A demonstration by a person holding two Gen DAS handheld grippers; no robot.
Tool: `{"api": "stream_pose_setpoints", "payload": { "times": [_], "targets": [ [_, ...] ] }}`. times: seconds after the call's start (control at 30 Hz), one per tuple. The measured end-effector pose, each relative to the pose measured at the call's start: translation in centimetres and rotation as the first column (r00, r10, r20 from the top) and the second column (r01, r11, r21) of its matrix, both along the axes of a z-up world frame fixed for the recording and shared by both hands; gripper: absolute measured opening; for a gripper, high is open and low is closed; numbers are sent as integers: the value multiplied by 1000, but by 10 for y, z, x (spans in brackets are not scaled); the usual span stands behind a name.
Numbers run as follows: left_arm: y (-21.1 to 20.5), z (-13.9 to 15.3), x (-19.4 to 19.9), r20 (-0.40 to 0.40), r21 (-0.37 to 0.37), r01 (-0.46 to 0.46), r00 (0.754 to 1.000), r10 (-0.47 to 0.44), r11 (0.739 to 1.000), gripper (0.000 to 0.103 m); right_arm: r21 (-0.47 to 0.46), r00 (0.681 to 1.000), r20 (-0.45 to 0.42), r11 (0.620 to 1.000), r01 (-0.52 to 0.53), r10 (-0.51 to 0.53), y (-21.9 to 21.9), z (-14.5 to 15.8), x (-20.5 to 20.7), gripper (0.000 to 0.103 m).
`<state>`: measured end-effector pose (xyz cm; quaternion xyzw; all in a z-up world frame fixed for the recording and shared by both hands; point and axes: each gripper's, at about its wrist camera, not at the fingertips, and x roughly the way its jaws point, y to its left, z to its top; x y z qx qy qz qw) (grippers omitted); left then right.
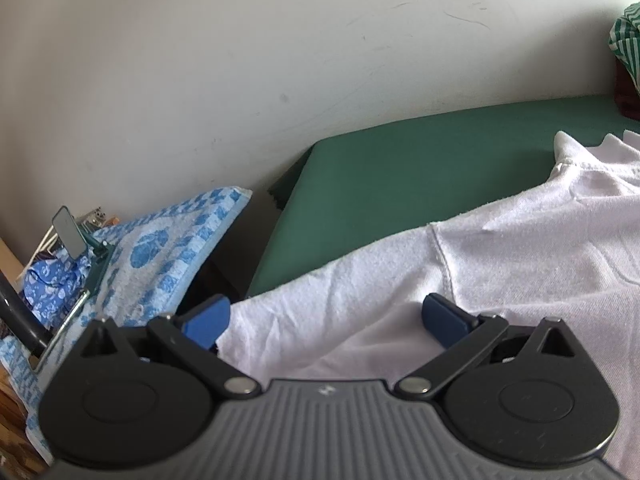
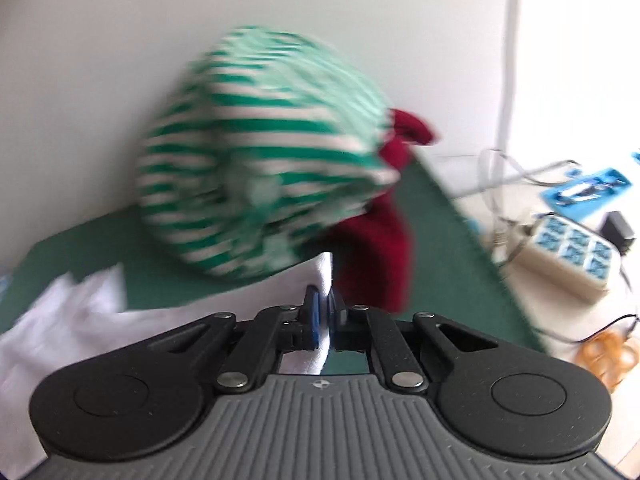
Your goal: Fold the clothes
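The white shirt (image 1: 500, 248) lies spread on the green table (image 1: 400, 168), filling the lower right of the left wrist view, with a sleeve running toward the lower centre and its collar at the right edge. The left gripper (image 1: 326, 318) hangs just over that sleeve with its jaws spread wide, the blue pads (image 1: 444, 316) apart and nothing between them. In the right wrist view the shirt (image 2: 64, 320) sits in the lower left, and a fold of it rises at the centre into the right gripper (image 2: 324, 312), whose jaws are clamped tight on the white cloth. Behind that fold, in the middle of the frame, a green striped garment (image 2: 260, 152) is bunched up against the wall (image 2: 100, 60), blurred, and a dark red garment (image 2: 376, 240) lies just to its right, touching it. Both show again at the far right edge of the left wrist view, the striped one (image 1: 626, 36) above the red one (image 1: 626, 96). To the right of the table in the right wrist view lie a power strip (image 2: 572, 252), some cables (image 2: 508, 184) and a blue tray (image 2: 588, 188), all blurred. At the lower left of the left wrist view, beside the table, a blue patterned towel (image 1: 160, 256) is draped, with a small phone (image 1: 69, 232) standing on a clip at its left.
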<state>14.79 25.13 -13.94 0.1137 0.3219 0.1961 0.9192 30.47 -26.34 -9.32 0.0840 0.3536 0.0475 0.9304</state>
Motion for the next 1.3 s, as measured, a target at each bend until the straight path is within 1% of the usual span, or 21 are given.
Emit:
{"api": "stream_pose_setpoints", "payload": {
  "times": [0.1,0.13,0.2,0.27,0.33,0.4,0.47,0.5,0.53,0.6,0.63,0.7,0.77,0.8,0.87,0.97,1.0,1.03,1.2,1.23,1.3],
  "targets": [
    [-2,0,0,0,15,0,1000,0,1000,102,24,1000,-15,1000,14,-14,-11,-6,-11,10],
    [-2,0,0,0,15,0,1000,0,1000,102,36,1000,-20,999,12,-12,-13,-7,-19,25],
    [-1,0,0,1,9,0,1000,0,1000,102,60,1000,-30,998,9,-7,-18,-9,-34,45],
    [2,0,0,1,-4,-1,1000,1,1000,102,84,999,-40,996,6,-3,-23,-11,-49,48],
    [2,0,0,1,-9,-2,1000,2,1000,102,109,999,-50,994,3,2,-28,-13,-64,57],
    [2,0,0,1,-6,-1,1000,1,1000,102,133,998,-60,991,1,7,-32,-14,-79,58],
    [0,0,0,1,8,-1,1000,1,1000,102,190,998,-64,982,-9,22,-34,-17,-87,52],
    [-1,-1,0,0,15,-1,1000,1,1000,102,225,997,-65,974,-16,31,-34,-18,-89,26],
    [-2,-1,0,0,22,-1,1000,0,1000,102,259,997,-65,966,-22,40,-34,-19,-92,7],
    [-4,-1,0,0,36,0,1000,0,999,102,270,998,-10,961,-54,58,-32,-9,-100,7],
    [-5,-1,0,-1,43,0,1000,0,999,102,240,998,21,969,-54,51,-30,-1,-104,7],
    [-4,-1,0,0,42,0,1000,0,999,102,118,999,48,993,7,-13,-24,13,-109,6],
    [-3,-1,0,0,33,0,1000,0,999,102,-27,996,26,995,91,-90,-20,15,-107,7],
    [-3,-1,0,0,29,0,1000,0,1000,102,-78,993,20,990,116,-114,-19,16,-107,13],
    [-3,0,0,-1,28,-1,1000,1,1000,102,-119,993,12,985,122,-122,-20,13,-109,14],
    [-5,-1,1,-1,43,0,1000,0,999,102,-179,991,0,975,131,-133,-22,10,-113,21],
    [-5,-1,1,-1,46,1,1000,-1,999,102,-171,991,-11,976,132,-136,-24,9,-115,24],
    [-5,0,1,0,46,1,1000,-1,999,102,-124,990,-33,984,132,-137,-28,7,-118,29],
    [-7,0,0,-1,45,0,1000,1,999,102,81,983,-106,984,157,-148,-39,-14,-121,31],
    [-7,0,0,-1,48,0,1000,0,999,102,101,984,-102,982,158,-148,-39,-16,-122,22],
    [-9,0,1,-1,57,-1,1000,1,998,102,87,984,-102,984,155,-146,-35,-15,-121,3]
  ]
}}
